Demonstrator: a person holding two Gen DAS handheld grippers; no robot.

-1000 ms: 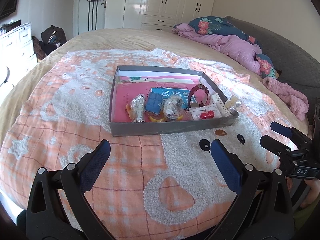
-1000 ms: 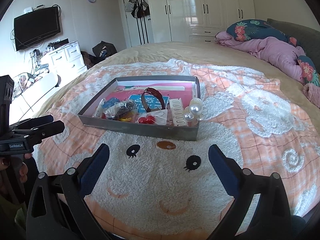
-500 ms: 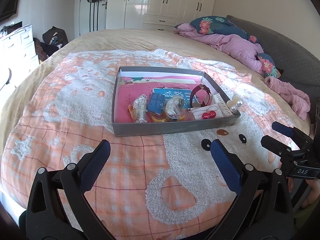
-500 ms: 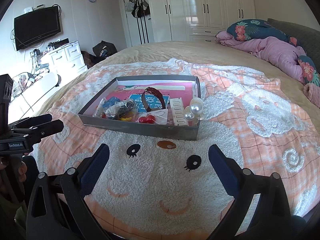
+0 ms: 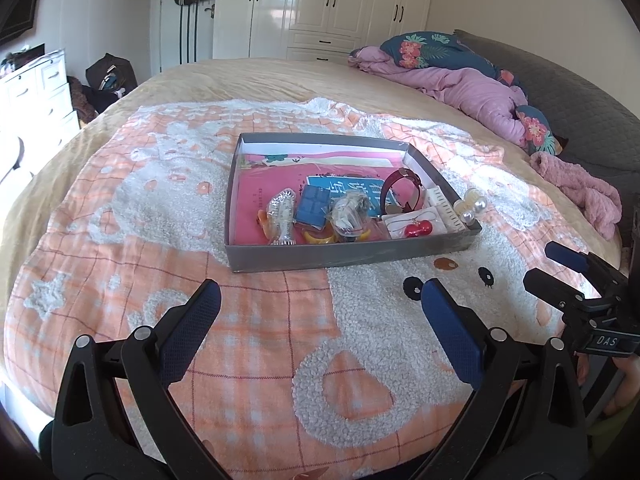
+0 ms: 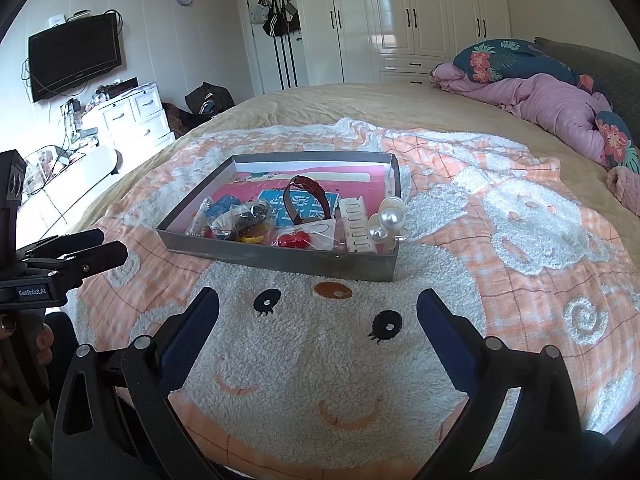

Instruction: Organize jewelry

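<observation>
We hover both claws low over the blanket (image 5: pixel 248 320) on the bed, and our landmark is the grey tray (image 5: pixel 352 254) lying flat on it. Our left claw (image 5: pixel 320 312) is spread wide and holding nothing, short of the tray's near wall. Inside the tray, along that near wall, we see from the left a silver fish-shaped piece (image 5: pixel 282 216), then a blue card (image 5: pixel 313 210) just beside it, then a clear bag of small items (image 5: pixel 350 212) over a yellow ring (image 5: pixel 318 237). Further right a red heart charm on a white card (image 5: pixel 416 228) sits by a dark red watch (image 5: pixel 402 188) standing on its strap. At the tray's right near corner a white comb clip (image 5: pixel 444 208) lies beside a pearl hair clip (image 5: pixel 474 204) perched on the rim. Our right claw (image 6: pixel 318 312) is likewise gaping and empty, short of the tray's near wall, over the blanket's embroidered face (image 6: pixel 320 320).
</observation>
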